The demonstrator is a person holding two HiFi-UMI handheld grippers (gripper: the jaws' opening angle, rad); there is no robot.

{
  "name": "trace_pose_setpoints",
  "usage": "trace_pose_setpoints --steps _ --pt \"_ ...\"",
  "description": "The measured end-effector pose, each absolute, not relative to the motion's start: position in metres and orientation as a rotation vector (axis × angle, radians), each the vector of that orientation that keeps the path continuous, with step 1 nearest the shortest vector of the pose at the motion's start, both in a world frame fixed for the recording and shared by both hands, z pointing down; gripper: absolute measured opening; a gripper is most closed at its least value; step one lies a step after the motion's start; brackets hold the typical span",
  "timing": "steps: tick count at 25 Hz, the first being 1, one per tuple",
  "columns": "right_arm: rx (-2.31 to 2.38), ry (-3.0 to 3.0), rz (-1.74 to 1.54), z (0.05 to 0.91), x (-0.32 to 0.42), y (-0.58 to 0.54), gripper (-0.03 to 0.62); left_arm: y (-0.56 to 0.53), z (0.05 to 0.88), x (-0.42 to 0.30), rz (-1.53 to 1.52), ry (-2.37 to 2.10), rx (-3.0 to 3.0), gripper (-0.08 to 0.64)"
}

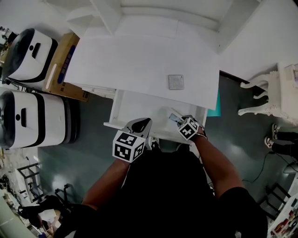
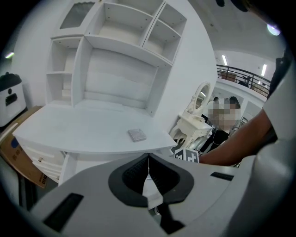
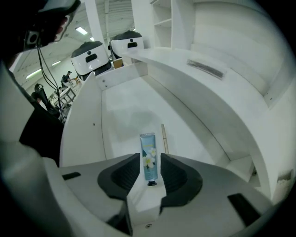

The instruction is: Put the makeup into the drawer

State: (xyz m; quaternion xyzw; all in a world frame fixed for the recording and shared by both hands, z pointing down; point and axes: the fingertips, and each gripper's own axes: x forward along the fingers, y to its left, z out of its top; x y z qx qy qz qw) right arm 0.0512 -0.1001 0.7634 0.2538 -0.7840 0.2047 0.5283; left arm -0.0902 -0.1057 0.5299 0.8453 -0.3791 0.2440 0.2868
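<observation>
One white dressing table (image 1: 139,60) has its white drawer (image 1: 135,104) pulled out. Right tongs (image 3: 149,157) hang open over it; left tongs (image 2: 148,158) are closed and empty. Pale blue flower-print tube (image 3: 148,147) lies inside, seemingly delivered. The next step is probably grasping the small grey square compact (image 1: 176,82) on the table.

The drawer (image 1: 135,109) stands open under the surface's (image 1: 139,60) near edge, at 6 o'clock from its middle. On the surface a compact (image 1: 176,82) lies toward 4 o'clock, and the shelf unit (image 1: 139,14) rises behind at 12 o'clock. A cardboard box (image 1: 63,65) sits at 9 o'clock, with two machines (image 1: 30,53) beyond it and a small stand (image 1: 265,95) at 3 o'clock. In the drawer lies a tube (image 3: 148,155), with a stick (image 3: 163,138) just beside it at 1 o'clock. The right gripper (image 3: 149,162) is above the tube.
</observation>
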Motion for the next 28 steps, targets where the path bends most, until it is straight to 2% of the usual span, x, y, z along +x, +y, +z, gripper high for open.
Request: trace_pose_setpoints --steps 4,16,21,28 --pt "0.702 -1.931 0.546 0.734 0.055 -0.105 0.133 -0.110 0.528 -0.082 0.644 -0.987 2.287 0.011" --pt "1.099 -2.292 0.703 0.566 0.056 -0.135 0.131 -0.130 0.516 -0.060 0.610 -0.945 2.361 0.011" --pt "1.215 -2.366 0.874 0.528 0.075 -0.134 0.060 -0.136 0.514 -0.055 0.600 -0.940 2.370 0.011" --pt "1.297 -2.468 0.872 0.492 0.089 -0.132 0.034 -0.140 0.491 -0.046 0.539 -0.929 2.411 0.011"
